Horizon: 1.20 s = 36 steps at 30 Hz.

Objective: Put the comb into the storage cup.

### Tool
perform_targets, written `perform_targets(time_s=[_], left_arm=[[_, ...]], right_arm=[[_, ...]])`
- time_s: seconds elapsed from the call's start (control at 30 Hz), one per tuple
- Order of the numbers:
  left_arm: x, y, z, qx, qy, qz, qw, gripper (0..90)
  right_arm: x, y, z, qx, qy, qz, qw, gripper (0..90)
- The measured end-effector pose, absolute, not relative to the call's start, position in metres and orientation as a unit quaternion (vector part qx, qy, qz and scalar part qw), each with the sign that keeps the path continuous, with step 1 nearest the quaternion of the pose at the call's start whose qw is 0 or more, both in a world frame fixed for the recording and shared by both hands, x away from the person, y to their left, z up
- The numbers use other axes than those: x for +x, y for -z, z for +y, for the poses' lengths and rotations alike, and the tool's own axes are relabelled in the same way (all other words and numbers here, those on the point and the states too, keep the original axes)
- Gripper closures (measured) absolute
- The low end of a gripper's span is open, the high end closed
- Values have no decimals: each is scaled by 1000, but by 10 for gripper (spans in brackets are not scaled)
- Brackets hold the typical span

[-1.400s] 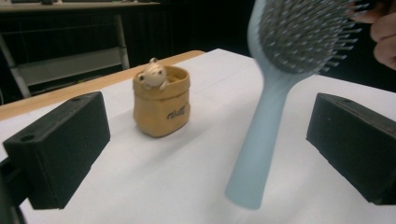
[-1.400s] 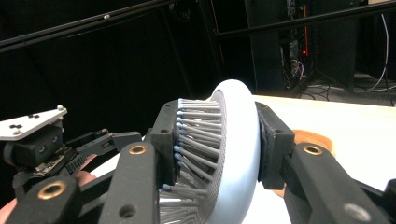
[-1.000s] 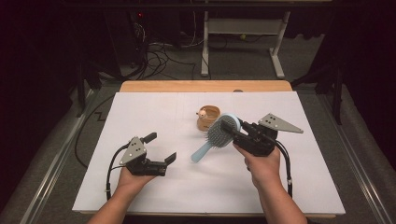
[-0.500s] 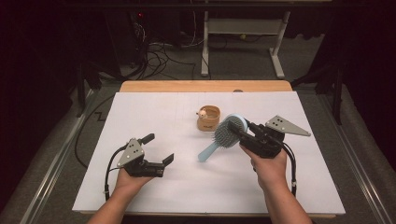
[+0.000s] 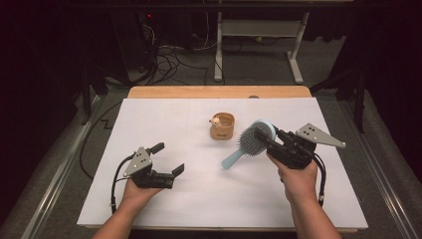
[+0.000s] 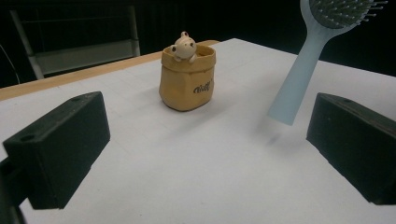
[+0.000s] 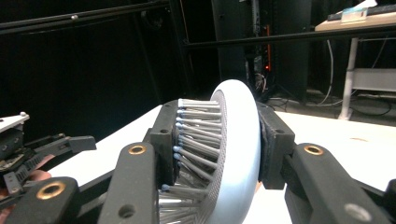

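Hairbrush (image 5: 251, 141) pinched by right gripper (image 5: 269, 141); left gripper (image 5: 168, 159) spread; tan pouch (image 5: 222, 126) holds small figurine (image 5: 216, 120).

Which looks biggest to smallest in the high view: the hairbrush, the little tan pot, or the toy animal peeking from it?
1. Hairbrush, longest, though held up nearer the camera.
2. Tan pot.
3. Toy animal, clearly smallest.

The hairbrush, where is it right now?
In the high view the hairbrush is off the table, its head clamped in the right tool, just right of the little tan pot.
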<state>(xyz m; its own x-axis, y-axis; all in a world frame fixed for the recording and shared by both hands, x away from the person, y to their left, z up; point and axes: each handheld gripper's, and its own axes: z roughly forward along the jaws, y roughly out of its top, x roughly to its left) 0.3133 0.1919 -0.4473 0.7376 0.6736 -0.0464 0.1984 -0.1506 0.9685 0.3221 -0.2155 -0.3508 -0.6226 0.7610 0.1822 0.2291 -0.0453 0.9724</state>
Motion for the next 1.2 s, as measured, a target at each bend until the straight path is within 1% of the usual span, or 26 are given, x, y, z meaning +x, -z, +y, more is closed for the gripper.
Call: perform_targets(time_s=[0.23,0.73,1.2], left_arm=[[315,450,192,738,-204,303,568,0],[314,450,191,734,-209,301,572,0],[313,449,192,730,-212,299,577,0]], right_arm=[[319,351,-222,371,-615,655,236,596],[316,343,-231,368,-608,649,272,596],[328,341,-230,375,-608,640,282,596]])
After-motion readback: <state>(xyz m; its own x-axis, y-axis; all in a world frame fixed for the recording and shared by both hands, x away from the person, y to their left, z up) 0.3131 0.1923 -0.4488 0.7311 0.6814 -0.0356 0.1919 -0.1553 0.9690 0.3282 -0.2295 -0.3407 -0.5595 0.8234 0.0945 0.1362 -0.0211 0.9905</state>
